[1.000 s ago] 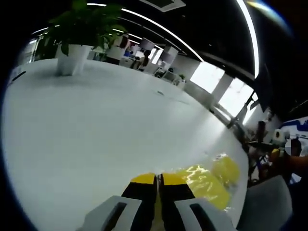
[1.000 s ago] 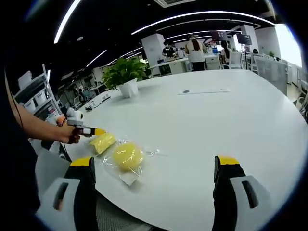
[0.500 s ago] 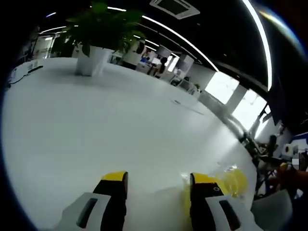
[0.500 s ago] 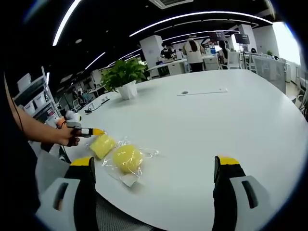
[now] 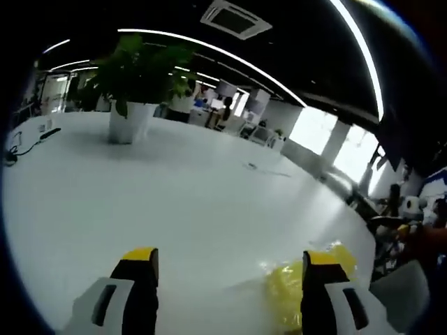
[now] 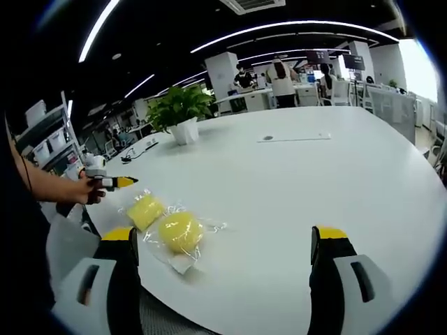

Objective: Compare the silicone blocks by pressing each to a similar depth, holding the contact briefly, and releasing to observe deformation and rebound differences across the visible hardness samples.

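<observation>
A broad white table (image 6: 293, 174) takes up most of the room in front of me, its rounded edge curving along the near side where the person stands. Far across the surface, toward the back edge, a leafy plant in a white pot (image 6: 183, 112) stands upright; the left gripper view shows the same plant (image 5: 136, 84). Beyond it are office desks and a few people, too small to make out.

The right gripper (image 6: 225, 262) hangs above the near edge of the table with its yellow-tipped jaws spread wide and nothing between them. The left gripper (image 5: 227, 279) is likewise spread wide in its own view, jaws apart over bare table (image 5: 174, 202), gripping nothing. In the right gripper view it (image 6: 115, 182) is off the left end of the table, held in the person's hand (image 6: 89, 188), with its yellow tip pointing toward the blocks; it is apart from them, not touching.

Near the table's left near edge lie two yellow silicone blocks in crinkled clear plastic wrap (image 6: 188, 248). The rounder block (image 6: 179, 231) sits closer to the near edge, the squarer block (image 6: 144, 211) just beside it toward the left gripper. In the left gripper view one yellow wrapped block (image 5: 290, 293) shows just inside the right jaw, partly hidden by it.
</observation>
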